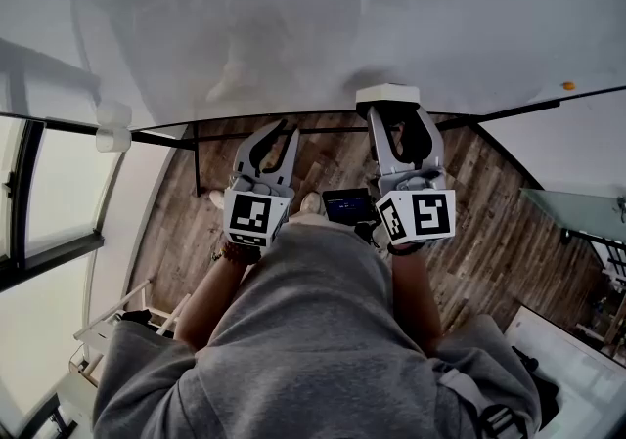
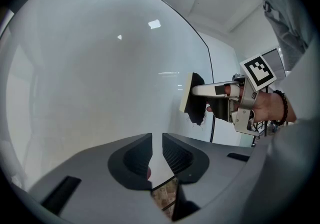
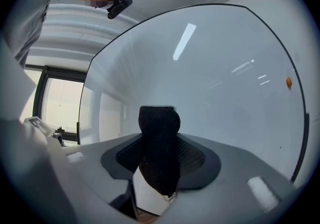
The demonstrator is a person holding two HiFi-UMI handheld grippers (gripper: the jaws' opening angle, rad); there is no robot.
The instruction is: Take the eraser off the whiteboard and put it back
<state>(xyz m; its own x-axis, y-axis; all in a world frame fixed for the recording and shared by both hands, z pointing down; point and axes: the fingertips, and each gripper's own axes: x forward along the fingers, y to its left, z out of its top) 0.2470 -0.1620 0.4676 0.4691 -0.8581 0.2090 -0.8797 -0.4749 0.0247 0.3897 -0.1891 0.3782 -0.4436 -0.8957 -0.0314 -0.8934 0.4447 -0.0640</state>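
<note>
The whiteboard point(image 1: 293, 26) point(image 2: 100, 68) point(image 3: 225, 93) fills the space ahead of me. My right gripper point(image 1: 391, 116) point(image 2: 200, 99) point(image 3: 159, 140) is shut on the eraser point(image 1: 387, 95) point(image 2: 189, 93) point(image 3: 159, 143), gripping its black felt body. The eraser's cream face is turned toward the board, at or very near its surface; I cannot tell whether they touch. My left gripper point(image 1: 284, 129) point(image 2: 157, 143) points at the board lower and to the left, its jaws a narrow slit apart with nothing between them.
An orange dot point(image 1: 568, 86) point(image 3: 288, 82) marks the board at the right. A white fitting point(image 1: 112, 127) sits on the board's left edge beside a window point(image 1: 59, 193). Wooden floor point(image 1: 489, 232) lies below, with a glass table point(image 1: 577, 207) at the right.
</note>
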